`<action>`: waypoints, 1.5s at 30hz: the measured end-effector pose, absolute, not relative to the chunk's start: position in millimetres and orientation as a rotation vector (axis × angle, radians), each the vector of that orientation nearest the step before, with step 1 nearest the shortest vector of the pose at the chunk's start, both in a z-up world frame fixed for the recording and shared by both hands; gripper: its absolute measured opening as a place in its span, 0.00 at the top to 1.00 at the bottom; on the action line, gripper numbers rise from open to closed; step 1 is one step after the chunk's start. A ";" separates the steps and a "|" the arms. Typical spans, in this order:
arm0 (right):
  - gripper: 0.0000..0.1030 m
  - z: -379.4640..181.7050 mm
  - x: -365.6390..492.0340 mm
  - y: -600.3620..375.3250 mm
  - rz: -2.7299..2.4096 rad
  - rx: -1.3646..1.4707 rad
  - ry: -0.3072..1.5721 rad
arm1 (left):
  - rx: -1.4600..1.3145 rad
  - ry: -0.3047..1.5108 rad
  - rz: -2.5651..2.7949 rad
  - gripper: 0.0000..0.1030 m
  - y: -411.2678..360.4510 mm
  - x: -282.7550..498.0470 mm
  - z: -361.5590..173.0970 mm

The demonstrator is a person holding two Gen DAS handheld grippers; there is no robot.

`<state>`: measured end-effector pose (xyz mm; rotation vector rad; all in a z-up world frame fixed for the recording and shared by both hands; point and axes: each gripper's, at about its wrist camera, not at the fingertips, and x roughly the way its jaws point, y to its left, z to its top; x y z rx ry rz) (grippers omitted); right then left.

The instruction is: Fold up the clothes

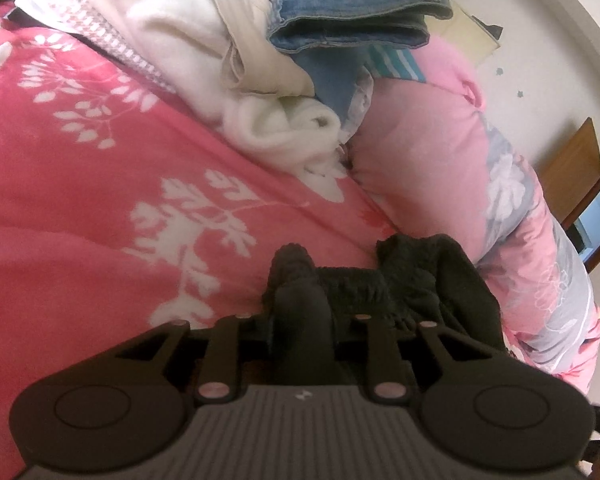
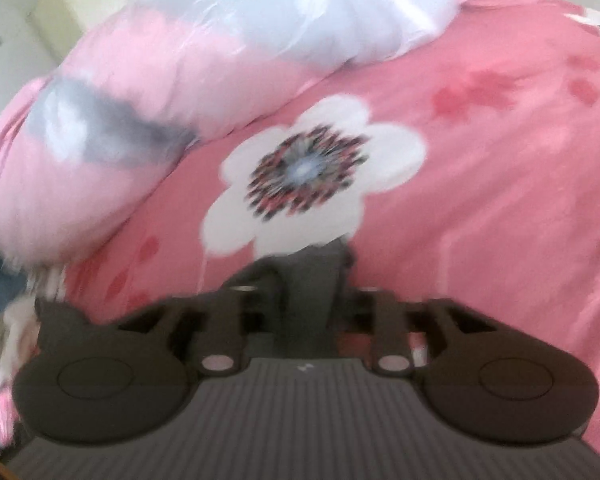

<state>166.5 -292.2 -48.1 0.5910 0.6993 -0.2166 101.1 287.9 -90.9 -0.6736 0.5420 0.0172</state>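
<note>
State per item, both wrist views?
left tongs: shut on black garment
black garment: bunched, one end pinched, lying on pink blanket
jeans: folded, atop pile
white fleece: crumpled, unfolded
beige garment: crumpled
right tongs: shut, holding nothing, blurred
duvet: rolled along bed edge

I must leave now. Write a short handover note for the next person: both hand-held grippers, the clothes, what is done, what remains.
Left hand-held gripper: shut on the black garment, low over the pink bedspread.
Right hand-held gripper: shut, holds nothing visible, over the bedspread; view blurred.
Clothes pile: white, beige and denim items heaped beside the pink quilt.
Done: no folded item visible.
Left: fold the black garment, then the pile.
</note>
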 end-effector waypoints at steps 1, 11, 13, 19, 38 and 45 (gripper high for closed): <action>0.18 -45.2 165.4 -299.4 -0.270 0.617 0.685 | -0.676 0.540 0.018 0.75 288.2 100.4 -90.7; 0.07 -35.0 146.7 -308.9 -0.302 0.944 0.538 | -0.766 0.498 0.057 0.61 303.4 92.9 -87.9; 0.07 -32.8 145.6 -304.1 -0.284 0.984 0.521 | -0.769 0.516 0.049 0.61 303.8 97.3 -89.2; 0.07 -13.2 194.0 -238.2 -0.036 0.883 0.598 | -0.753 0.540 0.043 0.62 299.6 104.0 -92.8; 0.07 -34.2 385.3 64.9 0.649 -0.182 0.912 | -0.765 0.563 0.000 0.69 307.7 112.9 -98.9; 0.67 -64.3 371.1 73.6 0.741 -0.222 1.028 | -0.765 0.554 0.002 0.86 308.6 111.5 -100.8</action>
